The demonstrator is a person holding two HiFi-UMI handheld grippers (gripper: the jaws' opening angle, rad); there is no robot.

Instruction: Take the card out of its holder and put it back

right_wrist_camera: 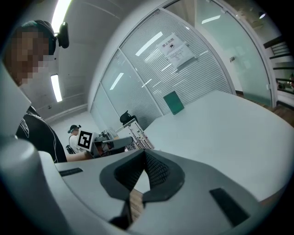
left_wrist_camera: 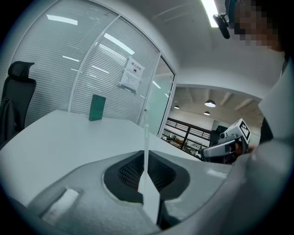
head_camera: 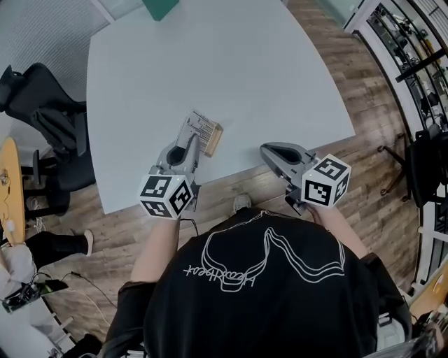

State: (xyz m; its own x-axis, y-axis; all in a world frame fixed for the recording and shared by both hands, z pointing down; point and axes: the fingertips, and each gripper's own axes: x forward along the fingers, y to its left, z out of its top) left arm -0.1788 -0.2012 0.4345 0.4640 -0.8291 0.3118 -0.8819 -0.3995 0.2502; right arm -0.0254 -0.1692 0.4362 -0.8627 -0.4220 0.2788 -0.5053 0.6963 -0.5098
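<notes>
Head view: left tongs (head_camera: 189, 141) pinch card (head_camera: 204, 126), its striped print unreadable.

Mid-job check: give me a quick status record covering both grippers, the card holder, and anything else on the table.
left gripper: jaws shut on the card holder, over the near part of the table
right gripper: jaws together, nothing between them, at the near table edge
card holder: thin and flat, clamped edge-on between the left jaws; whether the card is inside cannot be told
table: pale top
green block: at the far edge of the table, apart from both grippers
</notes>
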